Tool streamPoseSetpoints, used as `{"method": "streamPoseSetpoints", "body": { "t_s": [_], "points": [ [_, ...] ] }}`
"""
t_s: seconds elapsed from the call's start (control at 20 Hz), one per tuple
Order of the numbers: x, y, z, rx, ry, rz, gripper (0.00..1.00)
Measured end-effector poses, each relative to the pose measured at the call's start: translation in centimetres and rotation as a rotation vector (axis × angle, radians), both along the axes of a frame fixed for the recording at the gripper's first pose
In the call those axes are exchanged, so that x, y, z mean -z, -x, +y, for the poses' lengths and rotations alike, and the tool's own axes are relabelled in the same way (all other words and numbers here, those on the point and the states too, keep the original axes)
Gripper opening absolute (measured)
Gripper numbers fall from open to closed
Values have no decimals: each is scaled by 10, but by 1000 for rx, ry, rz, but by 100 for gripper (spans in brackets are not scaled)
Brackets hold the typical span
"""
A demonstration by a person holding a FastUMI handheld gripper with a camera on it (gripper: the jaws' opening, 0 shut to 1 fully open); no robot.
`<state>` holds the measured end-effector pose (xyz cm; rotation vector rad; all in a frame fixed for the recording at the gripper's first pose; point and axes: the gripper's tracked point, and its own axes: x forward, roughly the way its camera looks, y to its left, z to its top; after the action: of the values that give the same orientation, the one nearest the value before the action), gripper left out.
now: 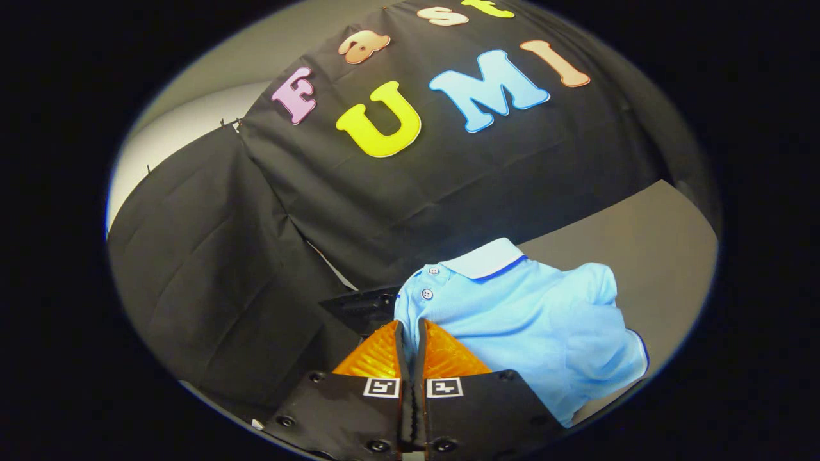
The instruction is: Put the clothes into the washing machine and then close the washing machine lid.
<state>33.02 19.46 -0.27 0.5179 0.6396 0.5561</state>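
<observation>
One light-blue polo shirt point(538, 326) with white collar lies crumpled just beyond the fingers point(410, 330), closed together, gripping nothing visible.

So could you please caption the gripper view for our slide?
Gripper closed at the edge of a light blue polo shirt lying on the grey table.

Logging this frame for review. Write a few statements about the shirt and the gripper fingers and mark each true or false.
1. The shirt is light blue with a collar. True.
2. The gripper fingers are spread wide apart. False: they stand close together, with only a thin gap.
3. The shirt lies just ahead of the fingertips, on a grey surface. True.
4. The shirt has no buttons. False: two buttons show below the collar.
5. The shirt hangs from the black cloth wall. False: it rests in front of it.
</observation>
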Motion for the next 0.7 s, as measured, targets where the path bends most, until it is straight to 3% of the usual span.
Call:
{"method": "streamPoseSetpoints", "body": {
  "t_s": [0.7],
  "points": [
    [-20, 20, 87, -92, -108, 8, 1]
  ]
}}
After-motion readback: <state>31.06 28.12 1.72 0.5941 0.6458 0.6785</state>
